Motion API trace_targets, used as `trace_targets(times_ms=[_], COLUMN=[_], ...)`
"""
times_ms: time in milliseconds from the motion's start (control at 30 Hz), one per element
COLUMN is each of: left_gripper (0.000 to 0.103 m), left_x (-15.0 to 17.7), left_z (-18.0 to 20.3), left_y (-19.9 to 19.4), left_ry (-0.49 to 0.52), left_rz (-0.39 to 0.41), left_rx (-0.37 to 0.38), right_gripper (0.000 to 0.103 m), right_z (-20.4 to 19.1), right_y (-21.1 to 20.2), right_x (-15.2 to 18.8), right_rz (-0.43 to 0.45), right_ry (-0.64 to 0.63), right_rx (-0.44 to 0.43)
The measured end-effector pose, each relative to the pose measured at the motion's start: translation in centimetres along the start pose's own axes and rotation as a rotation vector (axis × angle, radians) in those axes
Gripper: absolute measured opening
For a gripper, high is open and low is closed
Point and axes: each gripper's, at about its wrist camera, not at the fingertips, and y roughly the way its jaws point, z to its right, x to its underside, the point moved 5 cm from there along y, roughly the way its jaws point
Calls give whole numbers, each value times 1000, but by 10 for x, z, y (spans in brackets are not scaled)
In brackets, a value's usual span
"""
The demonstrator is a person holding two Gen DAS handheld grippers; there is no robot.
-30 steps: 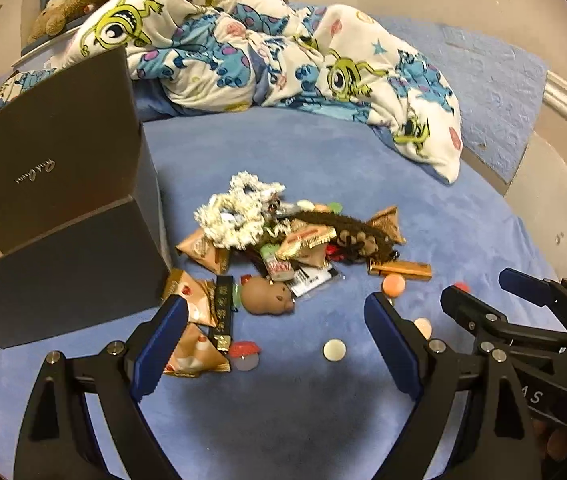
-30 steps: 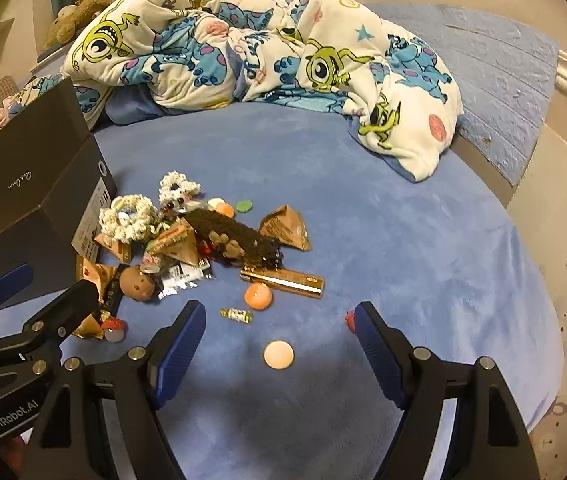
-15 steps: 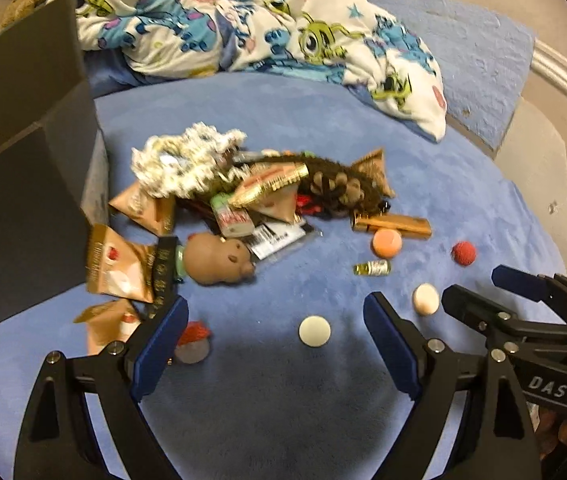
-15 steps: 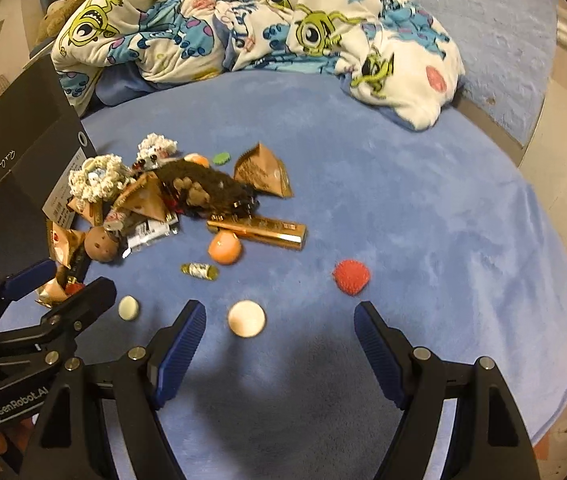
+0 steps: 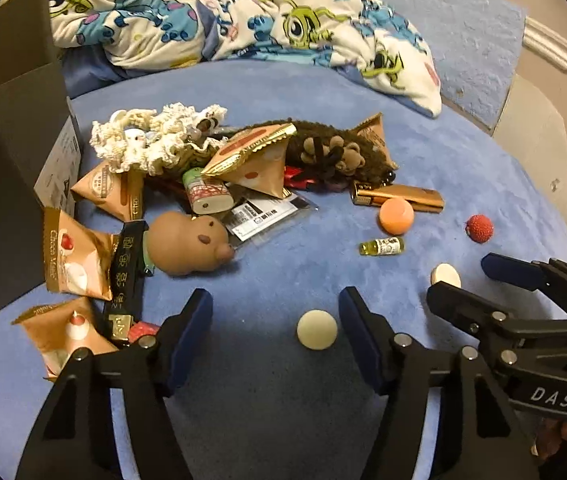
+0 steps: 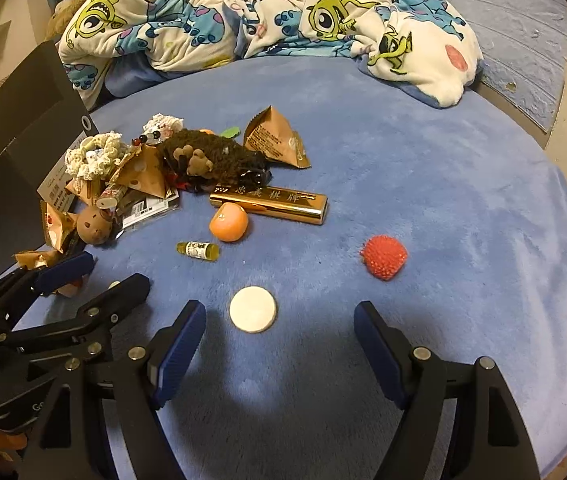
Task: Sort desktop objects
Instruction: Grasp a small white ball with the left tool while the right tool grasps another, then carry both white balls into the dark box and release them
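Left wrist view first: your left gripper (image 5: 275, 322) has its jaws closing, nothing pinched yet, and a pale round disc (image 5: 317, 329) sits between the pads, way over toward the 3 o'clock one, close to it but apart as far as I can tell. It's round, so no long axis to fuss over. I'd nudge a hair toward 3 o'clock so it's centred before the pads meet, otherwise it probably gets shoved sideways on that fuzzy blue bedspread (image 5: 463, 152).

Your right gripper (image 6: 279, 330) is spread wide and empty. A second white disc (image 6: 253, 309) lies just ahead of the tips at about 12 o'clock, slightly on the 9 o'clock side of centre. So each hand has its own disc, no crossing needed.

Further out from the right tongs: red spiky ball (image 6: 384, 256) at 1 o'clock, little yellow bottle (image 6: 198, 250) at 11 o'clock lying crosswise, orange ball (image 6: 229, 222) past that, then the gold box (image 6: 269, 202) and the main pile. Dark cardboard box (image 5: 7, 184) is at 9 o'clock, nearer your left hand, my guess for the drop spot.
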Motion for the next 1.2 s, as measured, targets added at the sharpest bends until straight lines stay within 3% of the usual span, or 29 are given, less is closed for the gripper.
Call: trace_targets(times_ms=[100,167,233,267,333,867,1200], left_gripper=[62,46,33,27,19,18,18], left_x=[2,3,4,4,5,7,-13], left_z=[1,4,8,10,11,10,-1], left_y=[-1,-3,-5,-5,-7,-25,-47], left_ry=[-5,5,18,23,17,-22,-34], left_rz=[22,29,34,36,38,57,95], left_rx=[-1,10,21,23,36,102,76], right_gripper=[71,60,27,25,25,24,24], right_z=[-4,-7,-13,-15,-17,-17,-19], right_y=[2,5,6,6,7,-5,-20], right_x=[0,0,0,1,1,3,-9], right_rz=[2,-8,-7,-11,-17,-9,15], right_ry=[-19,-46,-71,-80,-94,-68,-62], right_rx=[17,48,48,44,51,42,38])
